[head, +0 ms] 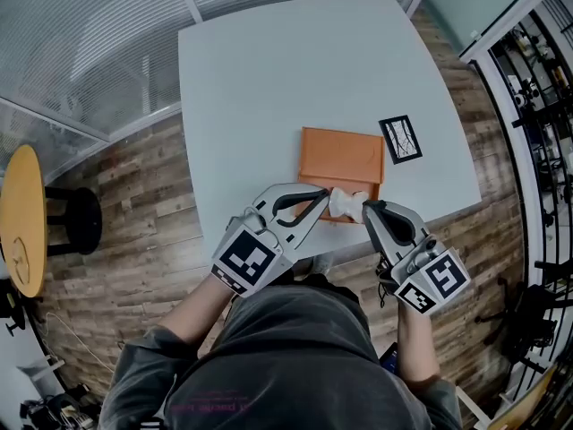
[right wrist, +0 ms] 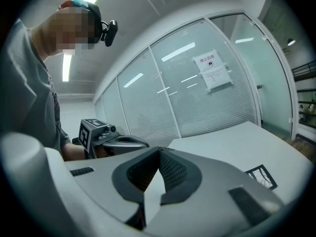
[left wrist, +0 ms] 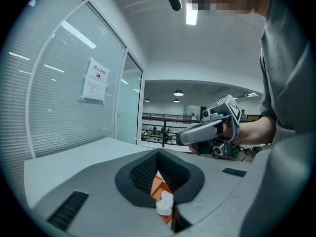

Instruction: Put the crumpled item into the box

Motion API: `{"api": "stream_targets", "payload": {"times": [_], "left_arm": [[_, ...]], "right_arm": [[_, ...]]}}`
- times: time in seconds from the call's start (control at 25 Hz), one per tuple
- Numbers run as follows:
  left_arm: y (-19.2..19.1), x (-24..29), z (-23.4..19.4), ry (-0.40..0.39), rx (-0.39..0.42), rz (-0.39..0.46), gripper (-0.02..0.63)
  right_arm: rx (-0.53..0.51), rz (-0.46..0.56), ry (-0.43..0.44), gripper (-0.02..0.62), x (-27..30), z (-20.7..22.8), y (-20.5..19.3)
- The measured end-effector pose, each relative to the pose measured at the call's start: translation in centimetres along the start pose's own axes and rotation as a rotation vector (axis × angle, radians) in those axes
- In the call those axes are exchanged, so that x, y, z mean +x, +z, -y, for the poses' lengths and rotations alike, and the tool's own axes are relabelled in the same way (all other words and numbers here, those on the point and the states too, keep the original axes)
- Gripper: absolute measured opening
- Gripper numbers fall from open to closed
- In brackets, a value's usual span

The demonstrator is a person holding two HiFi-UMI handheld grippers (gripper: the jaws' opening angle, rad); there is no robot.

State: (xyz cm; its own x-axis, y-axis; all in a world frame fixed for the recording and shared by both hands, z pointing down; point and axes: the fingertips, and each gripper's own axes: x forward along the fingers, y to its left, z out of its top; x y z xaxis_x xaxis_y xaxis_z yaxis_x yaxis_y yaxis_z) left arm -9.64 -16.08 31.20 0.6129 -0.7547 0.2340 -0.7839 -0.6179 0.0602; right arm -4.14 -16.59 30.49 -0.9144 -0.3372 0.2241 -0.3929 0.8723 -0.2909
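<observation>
An orange box (head: 340, 155) lies near the front edge of the pale table (head: 269, 79). At its near edge sits the white crumpled item (head: 344, 203). My right gripper (head: 365, 207) comes in from the right and is shut on the crumpled item; in the right gripper view white paper (right wrist: 152, 196) fills the gap under the closed tips (right wrist: 159, 153). My left gripper (head: 320, 199) comes in from the left, shut on the box's near edge. In the left gripper view, orange (left wrist: 159, 184) and the crumpled item (left wrist: 165, 205) show between its jaws (left wrist: 158, 154).
A black-and-white marker card (head: 400, 139) lies on the table right of the box. A yellow round stool (head: 22, 218) stands on the wooden floor at the far left. Glass walls with blinds (head: 89, 34) run behind the table. A black rack (head: 542, 106) stands at the right.
</observation>
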Motion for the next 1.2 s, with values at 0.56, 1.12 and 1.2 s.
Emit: {"api": "stream_targets", "payload": {"times": [0.56, 1.12, 1.2], "left_arm": [[-0.6, -0.3, -0.6, 0.004, -0.004, -0.010, 0.012], [-0.9, 0.1, -1.0, 0.011, -0.014, -0.016, 0.012], [-0.9, 0.1, -1.1, 0.011, -0.015, -0.016, 0.012]], "right_arm": [[-0.034, -0.020, 0.000, 0.000, 0.7, -0.5, -0.1], [-0.046, -0.043, -0.002, -0.001, 1.2, 0.1, -0.7], [-0.044, -0.046, -0.003, 0.000, 1.2, 0.1, -0.8]]}}
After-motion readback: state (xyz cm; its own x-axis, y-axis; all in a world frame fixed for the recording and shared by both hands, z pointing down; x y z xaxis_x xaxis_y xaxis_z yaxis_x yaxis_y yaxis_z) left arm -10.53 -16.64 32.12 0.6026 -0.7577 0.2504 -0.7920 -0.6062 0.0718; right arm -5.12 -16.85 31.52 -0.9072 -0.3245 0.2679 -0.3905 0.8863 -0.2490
